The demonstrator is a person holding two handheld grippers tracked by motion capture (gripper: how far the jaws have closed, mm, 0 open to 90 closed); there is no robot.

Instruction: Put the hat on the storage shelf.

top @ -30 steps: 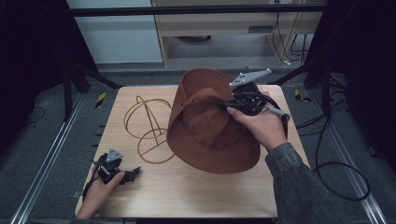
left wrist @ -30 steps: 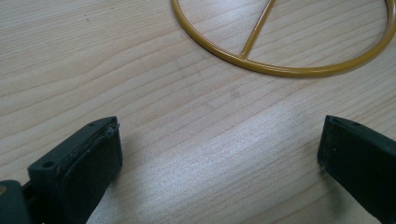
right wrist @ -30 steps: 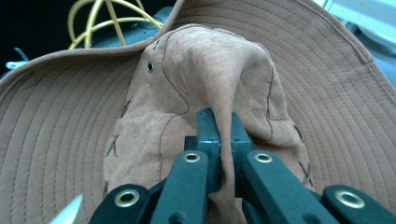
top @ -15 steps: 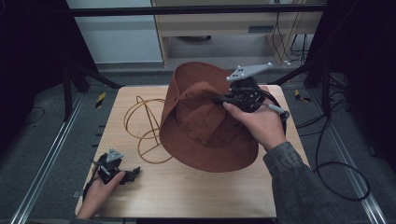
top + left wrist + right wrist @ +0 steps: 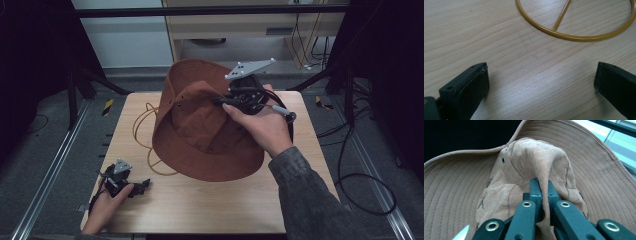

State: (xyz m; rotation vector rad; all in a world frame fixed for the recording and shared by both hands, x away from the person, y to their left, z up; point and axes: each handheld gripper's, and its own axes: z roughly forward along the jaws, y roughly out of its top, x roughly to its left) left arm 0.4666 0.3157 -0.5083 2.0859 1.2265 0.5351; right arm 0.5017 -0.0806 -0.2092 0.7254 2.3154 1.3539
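- High view: your right gripper [image 5: 227, 101] has its jaws pressed together on a fold of the crown of the brown hat [image 5: 200, 125], and the hat hangs above the middle of the desk [image 5: 210, 205]. It is tilted so the crown faces you and toward 5 o'clock. The brim's long axis runs roughly from 11 to 5 o'clock, and its lower edge is nearest the desk at about 5 o'clock. The yellow wire stand [image 5: 145, 135] sits at 9 o'clock of the hat, partly hidden behind the brim. I judge the lift done; what is left is carrying the hat over the stand and settling the crown on it.
- Left gripper view: your left gripper [image 5: 541, 82] rests low over the desk [image 5: 499, 37] with its jaws spread wide and nothing between them. The stand's base ring [image 5: 574, 37] lies at 12 o'clock, apart from the jaws.
- Right gripper view: the jaws pinch a raised ridge of the hat's crown [image 5: 534, 162]. The brim [image 5: 454, 185] fans out all round it, and the crown top points back at the camera.
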